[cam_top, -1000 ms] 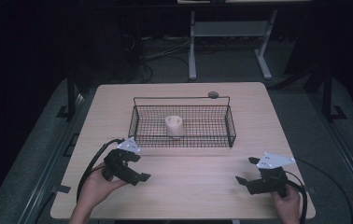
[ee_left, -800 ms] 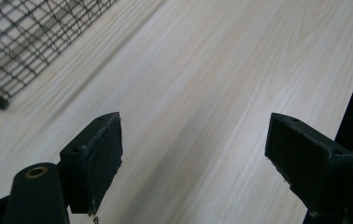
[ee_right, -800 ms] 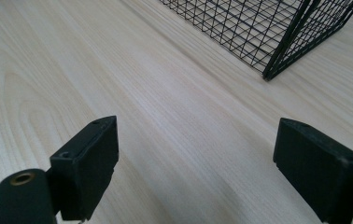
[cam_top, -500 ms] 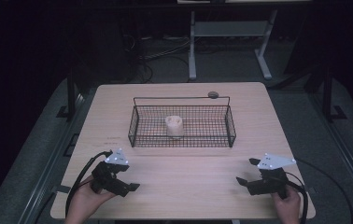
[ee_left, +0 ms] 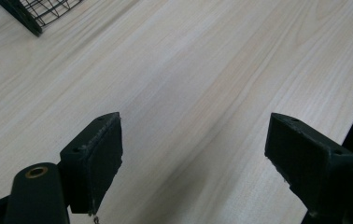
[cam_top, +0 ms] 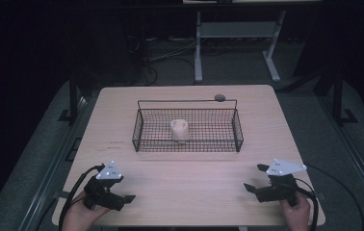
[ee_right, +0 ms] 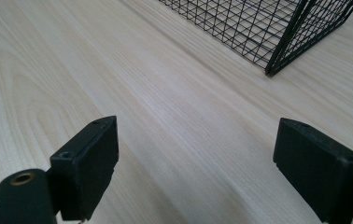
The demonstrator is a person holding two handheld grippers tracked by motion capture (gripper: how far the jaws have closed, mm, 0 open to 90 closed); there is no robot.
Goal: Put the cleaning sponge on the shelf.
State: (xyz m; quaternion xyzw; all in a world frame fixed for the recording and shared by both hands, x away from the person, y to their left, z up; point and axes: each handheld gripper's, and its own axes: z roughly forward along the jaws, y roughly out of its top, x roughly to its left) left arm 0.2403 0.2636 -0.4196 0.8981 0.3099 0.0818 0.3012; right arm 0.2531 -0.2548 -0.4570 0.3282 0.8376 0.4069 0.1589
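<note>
Your left gripper (cam_top: 128, 198) has pulled back toward you over the last second: it was out over the table, nearer the wire basket (cam_top: 188, 146), and it now sits low at the near left edge with its jaws spread wide and nothing between them. Your right gripper (cam_top: 251, 188) has not shifted; it rests at the near right edge, jaws just as wide apart and empty. Judging from that, both hands are parked at rest, and the pale cup-like object (cam_top: 179, 130) in the basket is left alone, so the placing looks done.

That object stands upright near the middle of the basket floor, well apart from both grippers. The basket sits toward the far half of the wooden table (cam_top: 122, 115), and its raised handle bar (cam_top: 185, 101) runs along the far side. A small dark round thing (cam_top: 219, 97) lies on the table just behind the basket's far right corner. Bare wood lies between you and the basket; only its near wall would block a low, straight reach.
</note>
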